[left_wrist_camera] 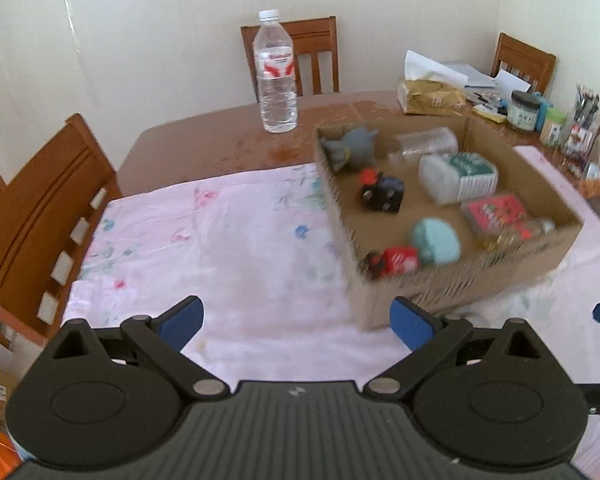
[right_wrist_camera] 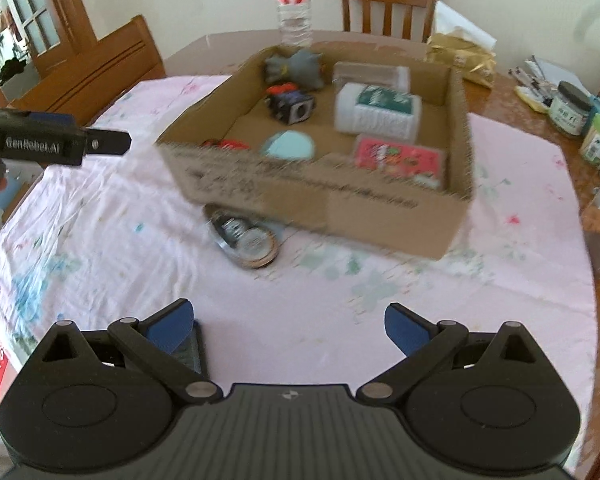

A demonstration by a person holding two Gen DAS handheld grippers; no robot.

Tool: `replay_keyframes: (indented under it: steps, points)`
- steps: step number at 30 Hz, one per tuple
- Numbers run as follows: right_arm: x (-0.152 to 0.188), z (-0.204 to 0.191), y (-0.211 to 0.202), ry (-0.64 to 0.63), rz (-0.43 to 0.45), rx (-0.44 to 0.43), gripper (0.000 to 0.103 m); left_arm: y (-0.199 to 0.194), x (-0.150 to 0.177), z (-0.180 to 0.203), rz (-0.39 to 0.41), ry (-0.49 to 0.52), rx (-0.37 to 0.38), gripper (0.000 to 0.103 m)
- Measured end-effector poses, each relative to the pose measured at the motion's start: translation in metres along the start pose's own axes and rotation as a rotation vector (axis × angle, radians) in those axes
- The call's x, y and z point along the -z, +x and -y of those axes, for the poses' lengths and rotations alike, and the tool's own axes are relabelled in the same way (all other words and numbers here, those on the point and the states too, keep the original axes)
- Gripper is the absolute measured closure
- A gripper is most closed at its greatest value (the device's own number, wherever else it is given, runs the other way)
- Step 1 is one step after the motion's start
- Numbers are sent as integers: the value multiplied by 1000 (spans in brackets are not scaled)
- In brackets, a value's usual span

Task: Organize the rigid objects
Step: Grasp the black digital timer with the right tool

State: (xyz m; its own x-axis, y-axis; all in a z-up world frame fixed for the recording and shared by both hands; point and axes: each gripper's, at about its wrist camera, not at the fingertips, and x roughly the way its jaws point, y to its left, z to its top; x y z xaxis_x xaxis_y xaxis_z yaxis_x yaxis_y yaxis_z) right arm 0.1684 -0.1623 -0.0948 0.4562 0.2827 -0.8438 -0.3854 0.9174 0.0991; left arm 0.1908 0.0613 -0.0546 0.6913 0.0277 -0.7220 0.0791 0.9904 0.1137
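Note:
An open cardboard box [left_wrist_camera: 440, 284] [right_wrist_camera: 340, 208] stands on the pink flowered cloth. Inside lie a grey toy [right_wrist_camera: 300, 66], a black cube [right_wrist_camera: 294, 106], a white jar with a green label [right_wrist_camera: 376, 114], a pink packet [right_wrist_camera: 400, 158], a teal dome [right_wrist_camera: 288, 146], a red toy [left_wrist_camera: 396, 260] and a clear jar [left_wrist_camera: 428, 142]. A round metal tin [right_wrist_camera: 248, 240] lies on the cloth against the box's front wall. My left gripper [left_wrist_camera: 296, 320] is open over the cloth, left of the box. My right gripper [right_wrist_camera: 288, 326] is open and empty, short of the tin.
A water bottle [left_wrist_camera: 276, 72] stands on the bare wooden table [left_wrist_camera: 204, 148] behind the cloth. Jars, pens and a gold bag [right_wrist_camera: 460, 58] crowd the table's right side. Wooden chairs [left_wrist_camera: 40, 216] surround the table. The left gripper [right_wrist_camera: 112, 142] shows side-on at the right view's left.

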Motion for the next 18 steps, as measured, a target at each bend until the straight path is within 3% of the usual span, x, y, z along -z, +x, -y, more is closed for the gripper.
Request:
replay_keyframes:
  steps: [11, 18]
  points:
    - [24, -80, 25, -17, -34, 34, 0, 1, 39, -23, -61, 31, 136, 4]
    - [26, -97, 44, -27, -26, 129, 0, 1, 46, -33, -67, 45, 192, 4]
